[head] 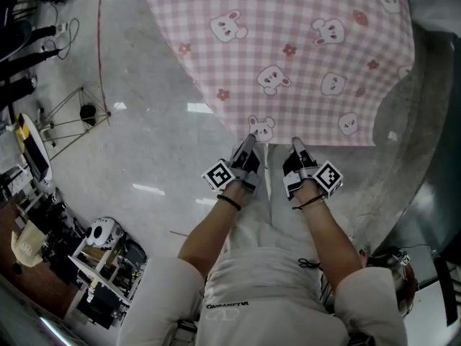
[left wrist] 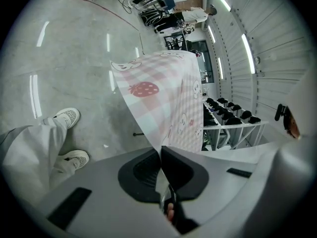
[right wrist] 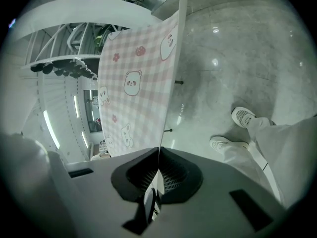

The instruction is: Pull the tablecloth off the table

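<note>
Evidently both grippers were clamped on the tablecloth (head: pixel 288 56). The left gripper (head: pixel 248 145) and the right gripper (head: pixel 296 147) each had the near hem nipped between closed jaws, close beside one another. The pink checked cloth ran out ahead of them and past the frame. No view showed the surface under it, so I could not tell how much of the cloth lay on it.

The bite was thin, right at the hem, so a sharp tug might have slipped the cloth out of one gripper. With both holds so near together, the cloth out to either side was unheld and could have dragged, bunched or caught on an edge of the surface. Slack falling behind the grippers might have landed on the floor (head: pixel 144 128) by the person's shoes (right wrist: pixel 242 117).
</note>
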